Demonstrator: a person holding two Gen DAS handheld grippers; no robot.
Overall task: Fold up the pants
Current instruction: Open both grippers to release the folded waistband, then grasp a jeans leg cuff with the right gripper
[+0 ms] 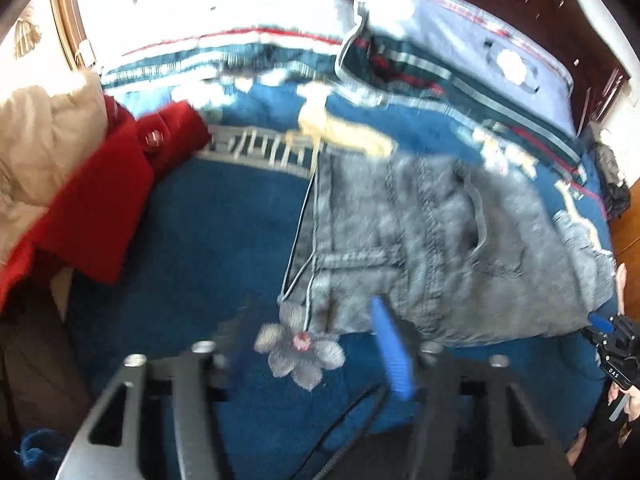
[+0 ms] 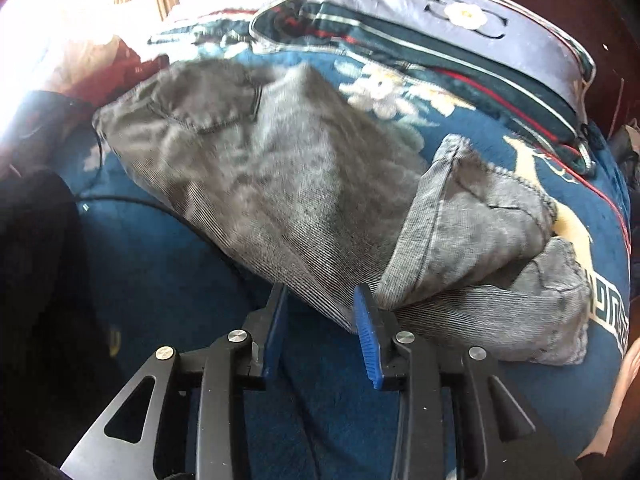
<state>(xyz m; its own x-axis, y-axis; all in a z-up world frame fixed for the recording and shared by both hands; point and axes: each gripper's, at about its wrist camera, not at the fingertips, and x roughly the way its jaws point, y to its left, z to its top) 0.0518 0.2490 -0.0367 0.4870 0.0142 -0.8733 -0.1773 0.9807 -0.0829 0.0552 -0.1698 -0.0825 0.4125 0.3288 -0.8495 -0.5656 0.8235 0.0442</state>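
Hovering over the bed (image 1: 192, 248), I have my left gripper (image 1: 308, 344) spread wide, nothing between its fingers; the grey pants (image 1: 440, 248) lie folded on the blue bedspread just beyond it. My right gripper (image 2: 320, 320) stands partly spread at the pants' near edge, gripping nothing, its pads clear of the cloth.

The pants (image 2: 280, 184) are grey ribbed cloth, like fine corduroy, matt and slightly faded, with stitched seams. A cloth flower (image 1: 298, 354) lies at their 7 o'clock. The bed (image 1: 208, 248) wears a blue woven cover, soft and matt. At 9 o'clock lies a red fleecy garment (image 1: 100, 200) with a glossy button. Each hand-held gripper (image 2: 320, 336) is matt black plastic with shiny metal pins and ridged blue pads (image 2: 366, 340). The headboard (image 1: 552, 12) is dark polished wood.
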